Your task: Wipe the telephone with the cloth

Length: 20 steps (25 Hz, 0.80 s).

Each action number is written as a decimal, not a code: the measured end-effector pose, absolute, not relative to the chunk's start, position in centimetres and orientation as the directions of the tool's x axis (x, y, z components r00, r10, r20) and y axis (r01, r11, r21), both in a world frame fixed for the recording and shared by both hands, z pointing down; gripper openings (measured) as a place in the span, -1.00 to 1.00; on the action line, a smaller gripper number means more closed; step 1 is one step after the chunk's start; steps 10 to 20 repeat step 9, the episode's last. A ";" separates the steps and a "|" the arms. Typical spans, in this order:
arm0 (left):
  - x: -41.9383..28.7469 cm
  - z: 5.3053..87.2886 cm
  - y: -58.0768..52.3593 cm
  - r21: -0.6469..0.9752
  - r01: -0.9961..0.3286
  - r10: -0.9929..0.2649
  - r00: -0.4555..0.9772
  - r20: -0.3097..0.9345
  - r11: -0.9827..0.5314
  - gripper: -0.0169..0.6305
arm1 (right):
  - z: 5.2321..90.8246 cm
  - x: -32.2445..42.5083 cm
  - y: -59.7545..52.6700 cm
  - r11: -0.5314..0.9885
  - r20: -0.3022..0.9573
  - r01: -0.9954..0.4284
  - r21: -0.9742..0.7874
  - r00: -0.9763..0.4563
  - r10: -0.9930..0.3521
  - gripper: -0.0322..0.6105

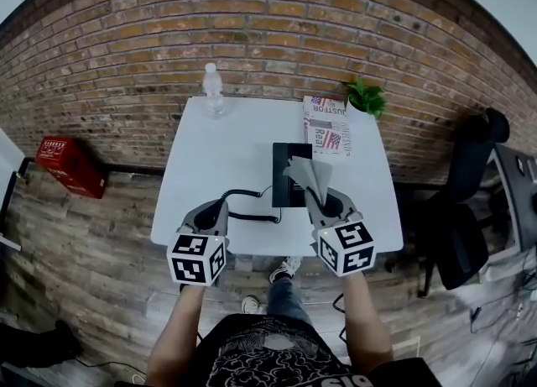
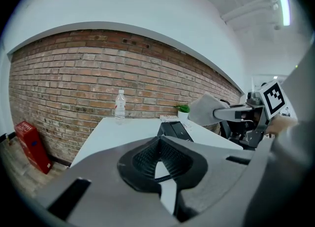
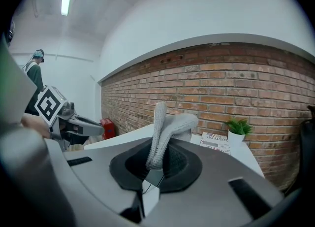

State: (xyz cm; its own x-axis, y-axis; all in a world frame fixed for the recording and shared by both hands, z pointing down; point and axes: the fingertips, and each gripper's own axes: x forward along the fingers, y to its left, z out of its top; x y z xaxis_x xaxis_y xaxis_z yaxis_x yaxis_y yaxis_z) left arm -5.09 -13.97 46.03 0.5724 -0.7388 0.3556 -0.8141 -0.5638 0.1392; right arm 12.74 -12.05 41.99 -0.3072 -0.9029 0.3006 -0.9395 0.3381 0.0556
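A black telephone [image 1: 289,174] lies in the middle of the white table [image 1: 210,150]; it also shows in the left gripper view [image 2: 174,130]. Its coiled cord [image 1: 247,205] loops out to the left. My left gripper [image 1: 222,206] [image 2: 158,164] has its jaws closed at the bend of that loop, and a bit of coil shows between them. My right gripper [image 1: 323,201] [image 3: 155,164] is shut on a grey cloth [image 1: 309,175] [image 3: 165,127]. The cloth stands up from the jaws and hangs over the telephone's near right part.
At the table's far edge stand a water bottle [image 1: 213,87], a folded newspaper [image 1: 325,125] and a small potted plant [image 1: 366,96]. A brick wall [image 1: 268,33] runs behind. A red box [image 1: 69,165] sits on the floor at left, a black chair [image 1: 466,201] at right.
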 end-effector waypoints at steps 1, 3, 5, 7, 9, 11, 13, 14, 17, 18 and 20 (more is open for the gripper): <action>-5.0 46.0 -14.0 0.137 -0.813 -0.738 0.573 0.355 -0.566 -0.93 | 41.9 12.8 -12.1 0.338 0.300 -0.940 0.056 -0.307 -0.903 -0.86; -4.9 45.9 -14.2 0.134 -0.813 -0.740 0.573 0.353 -0.566 -0.93 | 41.8 12.9 -12.3 0.338 0.299 -0.939 0.056 -0.307 -0.904 -0.86; -5.1 45.9 -14.4 0.134 -0.814 -0.741 0.572 0.352 -0.565 -0.93 | 41.8 12.8 -12.4 0.337 0.296 -0.940 0.054 -0.308 -0.904 -0.86; -5.4 45.9 -14.5 0.136 -0.815 -0.741 0.572 0.351 -0.564 -0.93 | 41.8 12.6 -12.5 0.336 0.295 -0.941 0.052 -0.307 -0.905 -0.86; -5.7 45.9 -14.7 0.137 -0.815 -0.742 0.572 0.350 -0.563 -0.93 | 41.8 12.4 -12.6 0.334 0.295 -0.941 0.052 -0.305 -0.906 -0.86; -5.7 45.9 -14.7 0.137 -0.815 -0.742 0.572 0.350 -0.563 -0.93 | 41.8 12.4 -12.6 0.334 0.295 -0.941 0.052 -0.305 -0.906 -0.86; -5.7 45.9 -14.7 0.137 -0.815 -0.742 0.572 0.350 -0.563 -0.93 | 41.8 12.4 -12.6 0.334 0.295 -0.941 0.052 -0.305 -0.906 -0.86; -5.7 45.9 -14.7 0.137 -0.815 -0.742 0.572 0.350 -0.563 -0.93 | 41.8 12.4 -12.6 0.334 0.295 -0.941 0.052 -0.305 -0.906 -0.86; -5.7 45.9 -14.7 0.137 -0.815 -0.742 0.572 0.350 -0.563 -0.93 | 41.8 12.4 -12.6 0.334 0.295 -0.941 0.052 -0.305 -0.906 -0.86; -5.7 45.9 -14.7 0.137 -0.815 -0.742 0.572 0.350 -0.563 -0.93 | 41.8 12.4 -12.6 0.334 0.295 -0.941 0.052 -0.305 -0.906 -0.86; -5.7 45.9 -14.7 0.137 -0.815 -0.742 0.572 0.350 -0.563 -0.93 | 41.8 12.4 -12.6 0.334 0.295 -0.941 0.052 -0.305 -0.906 -0.86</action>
